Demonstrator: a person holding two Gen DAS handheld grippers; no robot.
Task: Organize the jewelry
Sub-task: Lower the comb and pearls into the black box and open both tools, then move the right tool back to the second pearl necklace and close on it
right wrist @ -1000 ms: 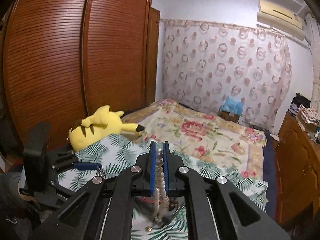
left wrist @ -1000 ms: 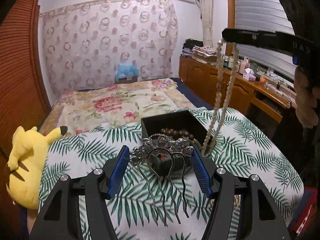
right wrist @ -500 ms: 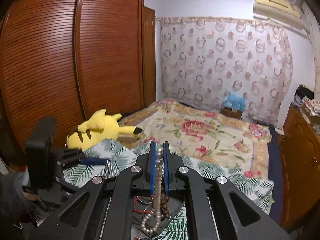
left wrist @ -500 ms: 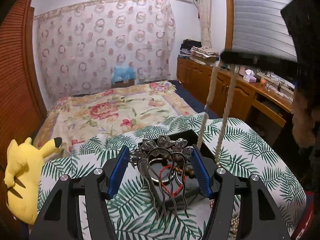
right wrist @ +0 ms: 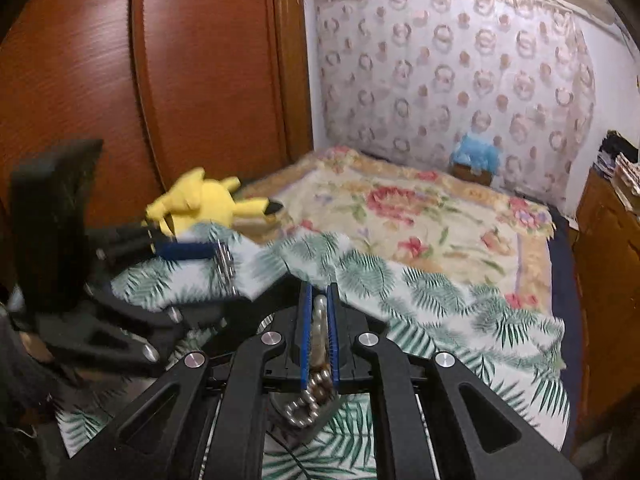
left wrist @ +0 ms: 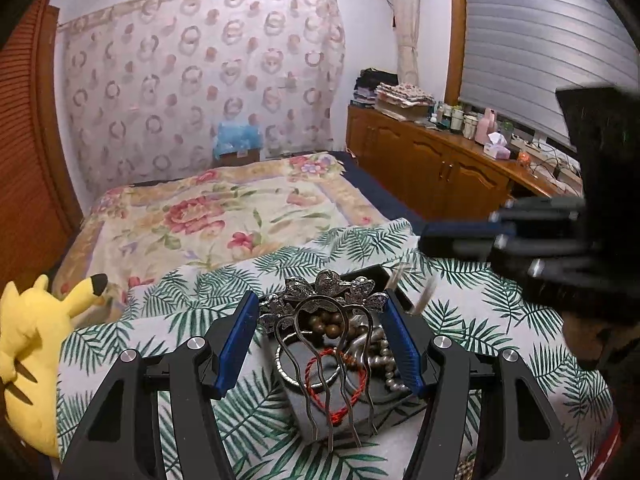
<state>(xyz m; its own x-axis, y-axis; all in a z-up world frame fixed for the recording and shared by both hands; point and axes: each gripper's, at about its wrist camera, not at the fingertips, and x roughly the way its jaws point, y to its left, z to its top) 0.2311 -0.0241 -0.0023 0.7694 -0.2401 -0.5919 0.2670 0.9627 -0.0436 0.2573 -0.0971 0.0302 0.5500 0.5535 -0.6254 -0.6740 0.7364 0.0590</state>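
A silver hair comb (left wrist: 332, 286) with an ornate head spans the blue pads of my left gripper (left wrist: 320, 300), which is shut on it, prongs hanging toward me. Under it sits a black box (left wrist: 376, 270) holding brown beads (left wrist: 326, 322), a red cord bracelet (left wrist: 340, 384) and pearls (left wrist: 380, 354). My right gripper (right wrist: 319, 292) grips a pearl necklace (right wrist: 319, 320) between its pads; its jaws are opening slightly. The strand's lower end is heaped below the fingers. In the left wrist view the right gripper (left wrist: 424, 240) hovers blurred just right of the box.
The box rests on a palm-leaf cloth (left wrist: 180, 300) on a bed with a floral cover (left wrist: 208, 216). A yellow plush toy (left wrist: 28, 344) lies at the cloth's left edge. A wooden cabinet (left wrist: 432, 168) runs along the right, a wardrobe (right wrist: 160, 80) along the left.
The right gripper has come down with the necklace, and the hanging strand has sunk into the box. The left gripper has moved with the comb, so the box now lies under the prongs.
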